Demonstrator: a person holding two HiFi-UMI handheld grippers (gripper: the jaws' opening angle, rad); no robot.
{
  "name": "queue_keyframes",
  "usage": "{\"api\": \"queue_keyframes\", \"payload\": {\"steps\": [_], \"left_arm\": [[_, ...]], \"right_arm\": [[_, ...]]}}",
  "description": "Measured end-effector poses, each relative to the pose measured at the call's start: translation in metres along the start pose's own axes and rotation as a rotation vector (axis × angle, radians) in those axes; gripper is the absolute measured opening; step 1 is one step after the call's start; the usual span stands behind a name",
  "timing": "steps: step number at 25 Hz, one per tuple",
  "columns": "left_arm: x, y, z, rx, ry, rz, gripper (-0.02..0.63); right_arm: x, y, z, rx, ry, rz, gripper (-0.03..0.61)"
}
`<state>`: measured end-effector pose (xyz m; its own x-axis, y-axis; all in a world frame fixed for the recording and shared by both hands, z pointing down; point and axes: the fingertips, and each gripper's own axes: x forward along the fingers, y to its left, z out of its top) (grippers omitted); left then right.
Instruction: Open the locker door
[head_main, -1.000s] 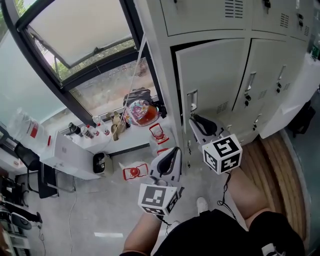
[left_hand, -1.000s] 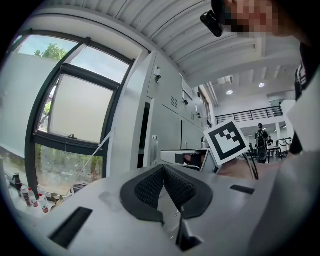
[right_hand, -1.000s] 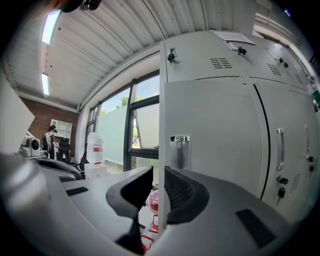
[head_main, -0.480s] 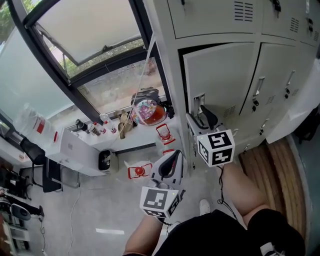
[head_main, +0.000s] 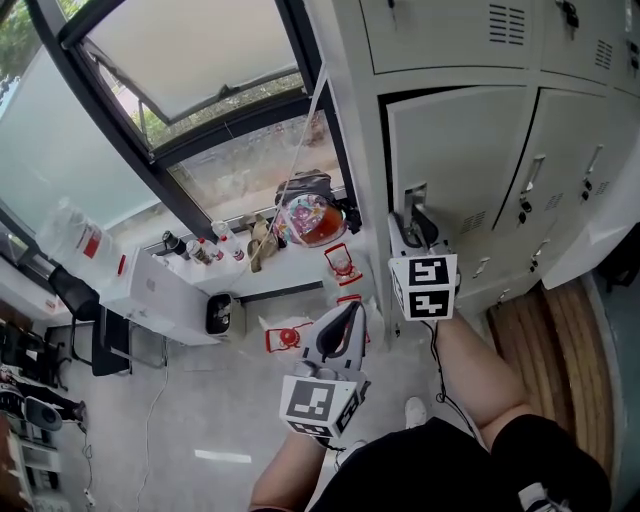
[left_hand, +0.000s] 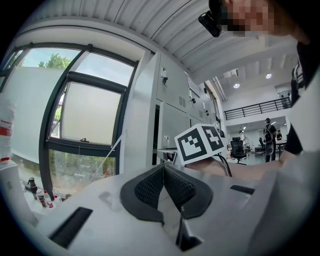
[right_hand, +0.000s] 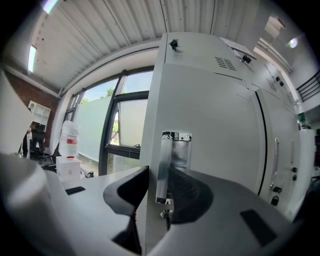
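While R tongs close round upright door handle, long axis vertical, L tongs pinched together, empty.

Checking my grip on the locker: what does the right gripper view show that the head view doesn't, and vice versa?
Right gripper view only: the door handle between the right hand-held gripper's closing jaws. Head view only: the left hand-held gripper and a colourful bag. Both: the locker door and window.
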<state>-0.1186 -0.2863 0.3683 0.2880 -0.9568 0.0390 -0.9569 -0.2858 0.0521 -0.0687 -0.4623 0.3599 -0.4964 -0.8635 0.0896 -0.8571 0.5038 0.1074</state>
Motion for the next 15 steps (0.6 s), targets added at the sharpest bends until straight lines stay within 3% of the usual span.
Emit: {"api": "queue_keyframes", "payload": {"steps": [15], "left_arm": [[-0.026,-0.003,-0.001,0.012,-0.001,-0.071,0.017]], "right_arm": [[-0.03,-0.004,-0.003,0.034,0.021,-0.023,0.169]]}}
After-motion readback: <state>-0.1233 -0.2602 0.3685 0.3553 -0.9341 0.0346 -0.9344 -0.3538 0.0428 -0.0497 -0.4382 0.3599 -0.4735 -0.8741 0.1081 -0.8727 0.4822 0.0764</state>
